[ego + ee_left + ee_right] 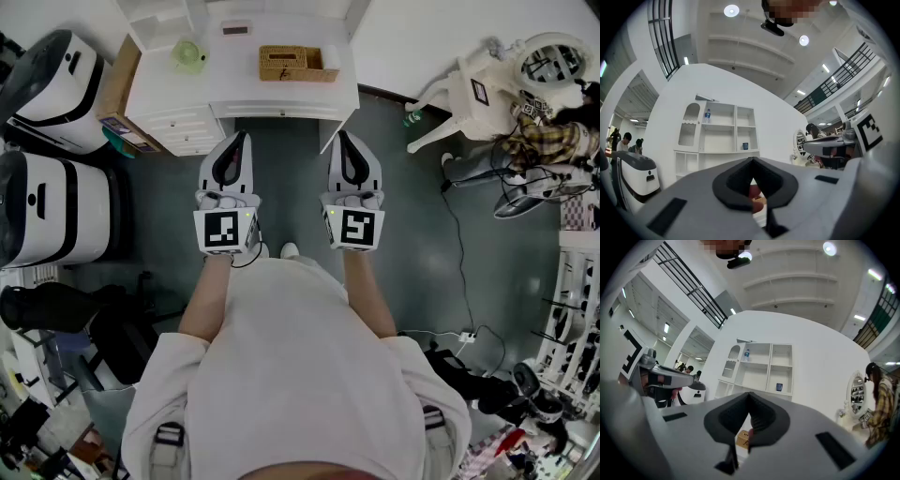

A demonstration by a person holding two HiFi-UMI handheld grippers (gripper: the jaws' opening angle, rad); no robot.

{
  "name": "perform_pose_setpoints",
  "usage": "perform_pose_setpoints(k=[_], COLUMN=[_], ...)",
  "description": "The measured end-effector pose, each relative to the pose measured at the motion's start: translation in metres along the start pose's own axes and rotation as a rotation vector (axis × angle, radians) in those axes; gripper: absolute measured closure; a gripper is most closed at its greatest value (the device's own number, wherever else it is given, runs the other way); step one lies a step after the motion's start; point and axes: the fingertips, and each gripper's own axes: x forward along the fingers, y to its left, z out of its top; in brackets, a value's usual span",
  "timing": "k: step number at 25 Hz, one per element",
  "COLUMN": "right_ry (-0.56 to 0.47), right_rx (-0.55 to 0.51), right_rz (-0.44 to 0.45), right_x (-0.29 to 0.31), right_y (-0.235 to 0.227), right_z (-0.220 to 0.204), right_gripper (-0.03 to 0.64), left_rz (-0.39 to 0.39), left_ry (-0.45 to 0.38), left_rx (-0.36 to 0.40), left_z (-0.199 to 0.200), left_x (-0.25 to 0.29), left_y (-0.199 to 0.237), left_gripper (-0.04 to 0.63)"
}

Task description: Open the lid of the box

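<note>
You hold both grippers out ahead of your chest, side by side, roughly level, tips leaning slightly toward each other. Your left gripper [240, 142] has its jaws closed tip to tip on nothing, and so does your right gripper [343, 141]. Your forearms [208, 295] reach forward, nearly parallel.

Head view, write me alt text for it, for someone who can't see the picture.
Seen from above, a person holds the left gripper and right gripper side by side, both shut and empty, pointing at a white desk. On the desk sit a brown woven box and a pale green container, neither touched.
</note>
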Motion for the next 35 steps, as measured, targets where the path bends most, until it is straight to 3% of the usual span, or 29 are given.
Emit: perform_pose_setpoints(k=[17,24,35], right_ry=[0.004,0.022,0.053], right_rx=[0.004,0.017,0.021], right_rz=[0.019,0.049,0.047], right_x=[0.014,0.024,0.114], right_y=[-0.008,-0.021,-0.024], right_z=[-0.01,-0.032,-0.064], right_gripper=[0.618,0.618,0.619], left_rz=[0.032,0.083,0.074], left_ry=[0.011,0.017,0.028], left_rx=[0.016,0.023,0.0], left_z=[-0.006,-0.01,-0.045], left_x=[0.008,0.017,0.094], left_y=[0.006,0.007,0.056], left_gripper=[0.6,0.6,0.6])
